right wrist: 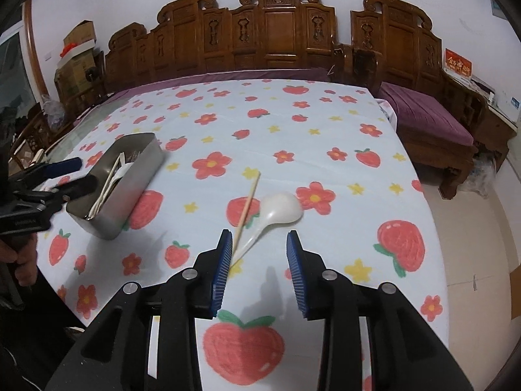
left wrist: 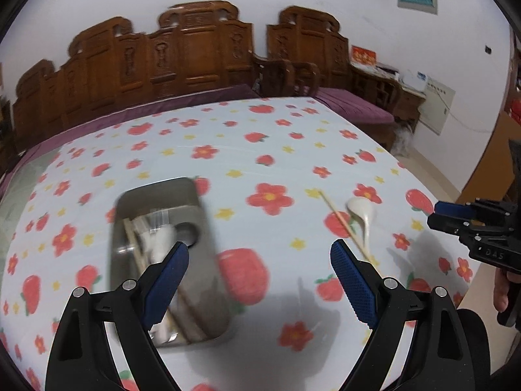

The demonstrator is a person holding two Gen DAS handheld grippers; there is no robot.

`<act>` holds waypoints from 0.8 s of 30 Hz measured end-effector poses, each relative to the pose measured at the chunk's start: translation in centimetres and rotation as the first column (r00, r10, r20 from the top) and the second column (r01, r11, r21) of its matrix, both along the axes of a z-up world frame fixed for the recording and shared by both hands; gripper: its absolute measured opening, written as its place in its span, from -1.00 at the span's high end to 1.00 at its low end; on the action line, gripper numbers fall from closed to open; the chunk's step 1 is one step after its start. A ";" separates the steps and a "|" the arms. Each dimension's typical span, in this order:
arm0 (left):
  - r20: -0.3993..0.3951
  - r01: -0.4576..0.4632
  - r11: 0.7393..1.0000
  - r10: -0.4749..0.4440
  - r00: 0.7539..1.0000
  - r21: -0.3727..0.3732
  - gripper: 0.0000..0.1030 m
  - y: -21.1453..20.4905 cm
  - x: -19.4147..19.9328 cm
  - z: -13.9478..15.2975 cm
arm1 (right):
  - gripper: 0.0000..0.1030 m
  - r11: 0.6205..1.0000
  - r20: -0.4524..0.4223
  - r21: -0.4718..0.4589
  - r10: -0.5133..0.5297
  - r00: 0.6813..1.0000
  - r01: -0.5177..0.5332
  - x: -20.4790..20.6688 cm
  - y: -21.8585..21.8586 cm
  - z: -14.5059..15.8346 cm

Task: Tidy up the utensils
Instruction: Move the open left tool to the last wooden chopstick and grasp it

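Above the strawberry-print tablecloth (right wrist: 325, 137), hovering with jaws partly spread and pinching nothing: right gripper (right wrist: 259, 254), blue pads apart, tilting downward toward the cloth. Just ahead of its fingertips, lying on the cloth: white plastic spoon (right wrist: 276, 210), bowl pointing away, handle running back toward the left pad and passing behind its tip; whether touching it, cannot tell. Beside the spoon, lying slantwise and crossing over the handle's near end: single wooden chopstick (right wrist: 249, 203).

Off to the left, hanging over the near end of a stainless steel box (left wrist: 208, 293) with jaws spread wide and gripping nothing: left gripper (left wrist: 259, 260), pads well apart. Inside the box, resting lengthwise, blurred: chopsticks, a white utensil and what looks like a metal spoon. Sitting on the cloth well apart from the loose spoon and chopstick: the box itself.

At the frame edges, wrapping around each gripper handle: a person's hand (right wrist: 22, 260).

Behind the table, standing along the white wall: carved wooden bench (right wrist: 276, 32) with purple cushions.
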State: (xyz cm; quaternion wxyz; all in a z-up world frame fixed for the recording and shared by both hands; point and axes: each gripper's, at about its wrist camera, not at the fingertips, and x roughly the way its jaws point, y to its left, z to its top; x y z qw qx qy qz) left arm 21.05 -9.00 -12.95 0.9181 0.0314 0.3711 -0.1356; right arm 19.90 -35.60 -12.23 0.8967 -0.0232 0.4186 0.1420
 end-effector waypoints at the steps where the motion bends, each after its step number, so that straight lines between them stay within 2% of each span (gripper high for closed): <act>1: -0.005 0.012 1.000 -0.012 1.000 0.004 -0.66 -0.7 0.4 -0.2 | 0.28 1.000 -0.002 0.009 -0.009 1.000 0.009 0.1 -0.5 0.0; 7: -0.050 0.069 0.998 -0.069 0.996 -0.001 -0.65 -5.4 2.4 -2.0 | 0.28 1.000 0.001 0.015 -0.025 1.000 0.025 0.5 -1.6 -0.1; 9: -0.072 0.083 0.997 -0.083 0.994 -0.003 -0.59 -6.8 3.1 -2.7 | 0.28 0.999 -0.005 0.020 -0.035 0.999 0.036 0.6 -2.0 -0.3; 11: -0.105 0.097 0.995 -0.098 0.990 -0.014 -0.47 -7.9 3.8 -3.4 | 0.28 0.999 -0.010 0.020 -0.040 0.999 0.040 0.7 -2.3 -0.5; 16: -0.162 0.100 0.995 -0.103 0.981 -0.027 -0.32 -9.8 5.4 -4.8 | 0.28 0.998 -0.022 0.022 -0.053 0.998 0.053 0.9 -3.0 -0.9; 17: -0.170 0.101 0.995 -0.104 0.980 -0.029 -0.23 -10.1 5.6 -5.0 | 0.28 0.998 -0.024 0.026 -0.055 0.998 0.056 0.9 -3.2 -0.9; 21: -0.207 0.101 0.995 -0.102 0.973 -0.014 -0.10 -11.6 6.6 -6.3 | 0.28 0.998 -0.029 0.032 -0.062 0.998 0.063 1.0 -3.4 -1.1; 24: -0.235 0.103 0.995 -0.101 0.967 -0.002 0.13 -12.5 7.0 -7.3 | 0.28 0.997 -0.034 0.032 -0.065 0.997 0.066 1.1 -3.5 -1.3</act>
